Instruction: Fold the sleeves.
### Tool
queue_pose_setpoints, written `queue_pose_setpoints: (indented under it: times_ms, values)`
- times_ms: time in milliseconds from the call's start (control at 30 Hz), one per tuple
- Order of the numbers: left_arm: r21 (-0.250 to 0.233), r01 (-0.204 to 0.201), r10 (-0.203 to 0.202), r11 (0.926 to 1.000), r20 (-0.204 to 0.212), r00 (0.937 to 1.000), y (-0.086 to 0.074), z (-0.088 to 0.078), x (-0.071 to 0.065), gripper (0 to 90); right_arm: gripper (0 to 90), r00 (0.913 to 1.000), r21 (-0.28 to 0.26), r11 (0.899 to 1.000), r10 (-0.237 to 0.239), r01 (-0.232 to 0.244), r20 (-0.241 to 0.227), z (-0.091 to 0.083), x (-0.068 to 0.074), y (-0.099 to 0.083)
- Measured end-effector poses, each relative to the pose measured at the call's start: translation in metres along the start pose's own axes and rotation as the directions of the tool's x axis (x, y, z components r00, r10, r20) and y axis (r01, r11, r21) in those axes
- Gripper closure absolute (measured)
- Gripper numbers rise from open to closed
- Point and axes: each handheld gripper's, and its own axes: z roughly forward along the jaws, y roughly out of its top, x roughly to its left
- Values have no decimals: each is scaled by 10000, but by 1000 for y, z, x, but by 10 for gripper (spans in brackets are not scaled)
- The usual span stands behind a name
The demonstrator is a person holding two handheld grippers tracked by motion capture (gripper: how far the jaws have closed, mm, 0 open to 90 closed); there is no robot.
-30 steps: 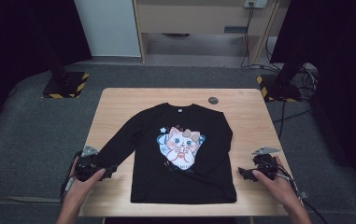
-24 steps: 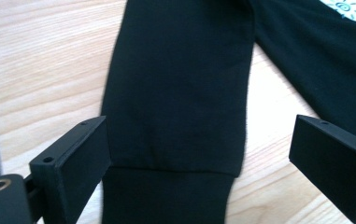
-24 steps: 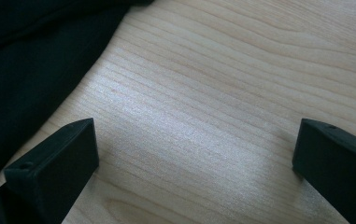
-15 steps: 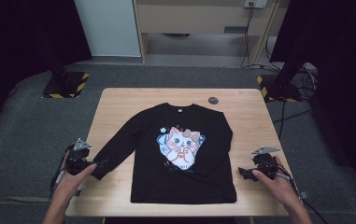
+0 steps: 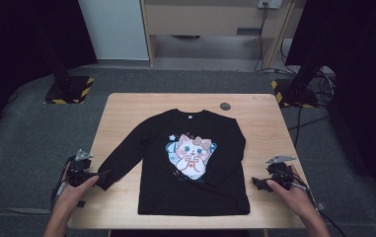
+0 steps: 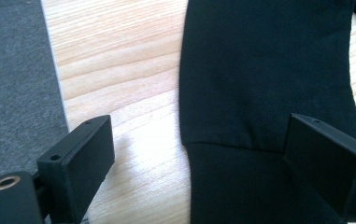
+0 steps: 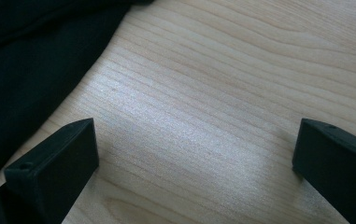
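A black long-sleeved shirt (image 5: 195, 153) with a cartoon cat print lies flat on the wooden table (image 5: 269, 128), one sleeve stretched out toward the front left. My left gripper (image 5: 94, 177) is at that sleeve's cuff (image 5: 105, 177), by the table's left edge. In the left gripper view its jaws stand wide apart, and the cuff (image 6: 259, 186) lies between them on the table. My right gripper (image 5: 257, 183) rests on the table beside the shirt's right hem, open, with bare wood (image 7: 199, 135) between its jaws and black cloth (image 7: 31, 74) just to its left.
A small dark round disc (image 5: 225, 106) lies on the table near the far edge. Grey carpet (image 5: 22, 163) surrounds the table. Two stand bases with cables stand on the floor at the far left (image 5: 69, 89) and far right (image 5: 296, 94).
My left hand and gripper have moved left and slightly back, toward the table's edge, and the stretched sleeve's end has come with it. The right gripper has stayed put.
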Motion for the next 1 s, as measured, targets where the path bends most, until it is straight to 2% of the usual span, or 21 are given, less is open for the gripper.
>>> queue_pose_setpoints:
  times_ms: [400, 800, 900, 1000]
  values:
    - [77, -159, 158, 9998, 44, 9999, -3, 3, -4, 132, 4, 10000, -25, 10000, 34, -34, 7, 0, 0, 0]
    - [-414, -80, 74, 9991, -165, 9998, -10, 2, -7, 128, 3, 10000, 41, 10000, 79, -79, 57, 0, 1, 0]
    - [-454, -102, 95, 9989, -168, 9998, -11, 1, -9, 158, 4, 10000, 2, 10000, 74, -74, 52, 0, 1, 0]
    - [-592, -143, 137, 9981, -102, 9999, -13, -1, -11, 226, 4, 10000, -18, 10000, 78, -78, 46, 0, 1, -1]
